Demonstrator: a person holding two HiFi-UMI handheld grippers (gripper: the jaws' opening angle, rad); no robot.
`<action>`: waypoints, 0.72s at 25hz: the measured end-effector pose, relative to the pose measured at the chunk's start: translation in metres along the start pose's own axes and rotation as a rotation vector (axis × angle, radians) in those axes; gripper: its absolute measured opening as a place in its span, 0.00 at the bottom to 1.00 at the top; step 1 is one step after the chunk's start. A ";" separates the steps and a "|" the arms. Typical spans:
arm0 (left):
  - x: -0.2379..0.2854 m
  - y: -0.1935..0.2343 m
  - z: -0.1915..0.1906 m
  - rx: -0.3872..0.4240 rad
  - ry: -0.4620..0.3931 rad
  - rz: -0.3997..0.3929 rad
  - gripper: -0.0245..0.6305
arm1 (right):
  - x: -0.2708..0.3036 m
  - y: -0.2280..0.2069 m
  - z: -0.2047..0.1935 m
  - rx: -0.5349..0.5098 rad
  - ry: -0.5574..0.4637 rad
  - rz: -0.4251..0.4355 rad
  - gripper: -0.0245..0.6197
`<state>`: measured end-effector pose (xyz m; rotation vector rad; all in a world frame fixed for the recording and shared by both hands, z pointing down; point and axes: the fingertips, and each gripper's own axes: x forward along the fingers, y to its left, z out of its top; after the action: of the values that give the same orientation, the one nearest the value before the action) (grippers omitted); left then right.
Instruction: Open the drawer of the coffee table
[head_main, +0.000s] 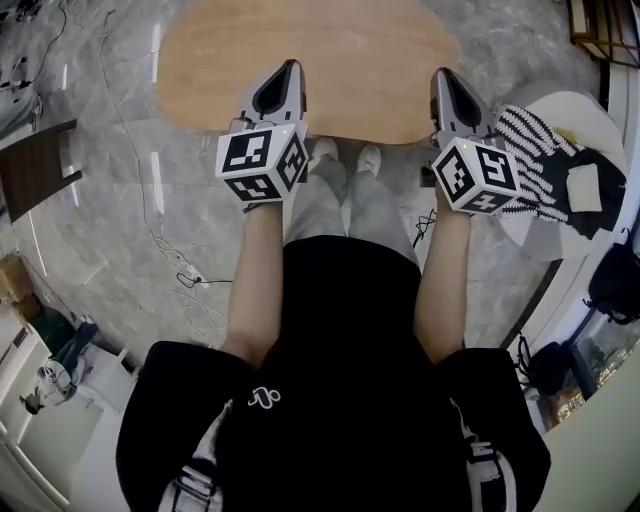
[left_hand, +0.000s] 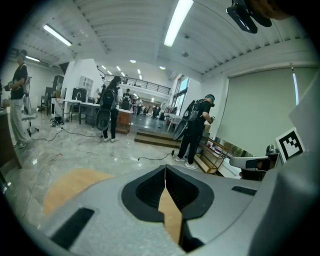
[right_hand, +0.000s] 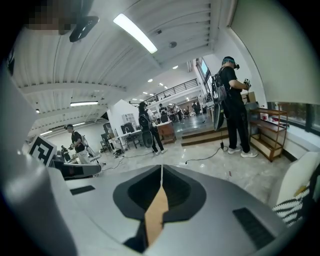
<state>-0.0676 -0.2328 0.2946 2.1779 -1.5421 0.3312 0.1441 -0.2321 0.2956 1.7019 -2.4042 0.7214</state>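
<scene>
The coffee table (head_main: 310, 60) has an oval light-wood top and lies straight ahead in the head view; no drawer shows from above. My left gripper (head_main: 291, 68) hovers over the table's near edge at the left, jaws shut with nothing between them. Over the near edge at the right, my right gripper (head_main: 441, 75) is shut and empty as well. In the left gripper view the gripper (left_hand: 165, 167) looks across the hall, with a strip of the table top (left_hand: 70, 185) at lower left. The right gripper (right_hand: 161, 169) also faces the hall.
A white chair (head_main: 560, 170) with a black-and-white striped cloth stands right of the table. A dark stool (head_main: 35, 165) and cables (head_main: 185, 270) lie on the marble floor at left. Several people (left_hand: 195, 130) stand in the hall beyond, near low wooden shelves (right_hand: 267, 130).
</scene>
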 end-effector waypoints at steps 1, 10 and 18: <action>0.002 0.000 -0.008 -0.001 0.015 -0.004 0.05 | 0.000 -0.002 -0.006 0.004 0.010 -0.002 0.06; 0.002 0.018 -0.077 0.017 0.145 -0.016 0.05 | 0.002 -0.014 -0.067 0.031 0.110 -0.021 0.06; -0.002 0.042 -0.139 -0.011 0.239 0.005 0.05 | 0.007 -0.016 -0.128 0.047 0.192 -0.014 0.06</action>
<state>-0.0994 -0.1752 0.4239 2.0421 -1.4133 0.5605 0.1334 -0.1864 0.4159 1.5839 -2.2614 0.9010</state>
